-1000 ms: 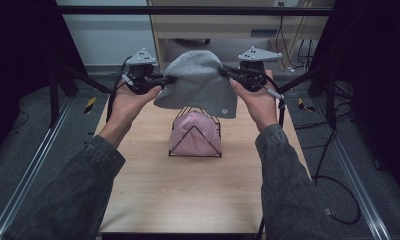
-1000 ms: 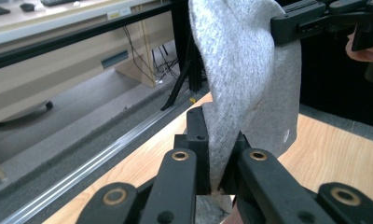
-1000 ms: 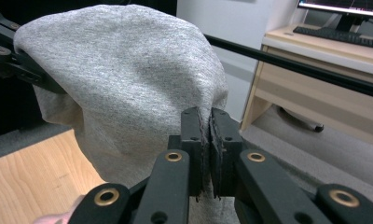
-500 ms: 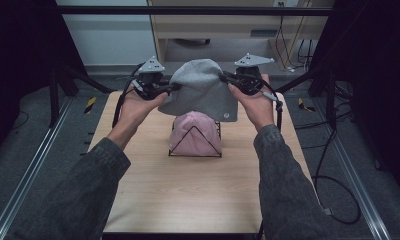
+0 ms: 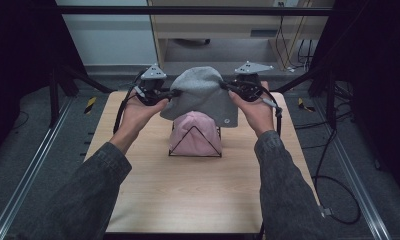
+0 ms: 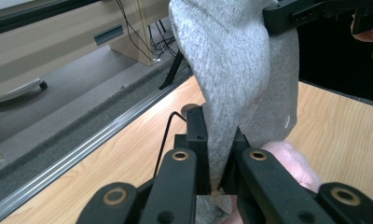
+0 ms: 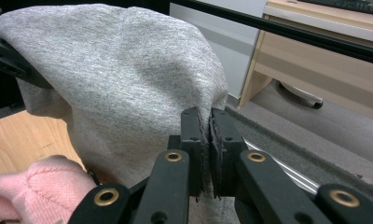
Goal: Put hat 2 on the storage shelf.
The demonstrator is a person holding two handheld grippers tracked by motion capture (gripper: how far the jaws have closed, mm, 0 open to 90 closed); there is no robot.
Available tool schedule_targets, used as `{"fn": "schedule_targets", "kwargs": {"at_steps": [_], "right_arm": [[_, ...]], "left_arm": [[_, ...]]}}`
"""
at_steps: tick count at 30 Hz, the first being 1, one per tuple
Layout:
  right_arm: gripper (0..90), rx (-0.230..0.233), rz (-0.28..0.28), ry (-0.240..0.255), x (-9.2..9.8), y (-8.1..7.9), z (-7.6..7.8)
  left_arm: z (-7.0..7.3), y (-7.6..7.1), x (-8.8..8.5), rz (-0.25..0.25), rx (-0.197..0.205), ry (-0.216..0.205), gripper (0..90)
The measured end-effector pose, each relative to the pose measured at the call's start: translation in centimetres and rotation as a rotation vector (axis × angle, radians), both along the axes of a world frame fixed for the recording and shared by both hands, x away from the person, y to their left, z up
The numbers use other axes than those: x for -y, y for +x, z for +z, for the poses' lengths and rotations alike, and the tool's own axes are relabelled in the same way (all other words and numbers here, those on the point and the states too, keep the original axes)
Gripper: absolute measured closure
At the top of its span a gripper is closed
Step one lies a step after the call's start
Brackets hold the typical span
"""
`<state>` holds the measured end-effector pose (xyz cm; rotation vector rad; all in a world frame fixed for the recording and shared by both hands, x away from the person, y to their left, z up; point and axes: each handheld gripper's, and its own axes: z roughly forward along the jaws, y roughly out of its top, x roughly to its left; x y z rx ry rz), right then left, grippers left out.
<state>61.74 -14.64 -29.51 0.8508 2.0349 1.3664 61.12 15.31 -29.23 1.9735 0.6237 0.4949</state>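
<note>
We hold a grey beanie (image 5: 203, 97) between the left gripper (image 5: 172, 93) and the right gripper (image 5: 227, 88), each clamped on one edge of it. The beanie hangs just above a pink beanie (image 5: 194, 134) and hides its top. The pink beanie sits on a black wire stand (image 5: 195, 155) on the wooden table (image 5: 188, 195). Behind the stand, beyond the table, is a pale desk (image 5: 228, 30).

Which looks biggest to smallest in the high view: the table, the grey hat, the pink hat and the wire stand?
1. Table
2. Grey hat, held above the rest and so nearer the camera
3. Pink hat and wire stand: alike, since the hat sits on the stand; no ranking.
</note>
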Motion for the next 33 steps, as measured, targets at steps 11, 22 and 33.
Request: {"fn": "schedule_targets", "kwargs": {"at_steps": [11, 22, 33], "right_arm": [[85.6, -0.031, 0.009, -0.002, 0.1, -0.3, -1.2], [85.5, -0.064, 0.022, 0.005, -0.6, -0.4, -3.3], [85.6, -0.078, 0.029, -0.01, -0.7, -0.5, -3.8]], "left_arm": [[-1.2, -0.1, -0.1, 0.013, -0.006, 0.007, 86.6], [-2.7, -0.2, -0.7, 0.008, -0.027, 0.006, 86.5], [-3.8, -0.4, -1.0, 0.013, -0.046, 0.006, 86.5]]}}
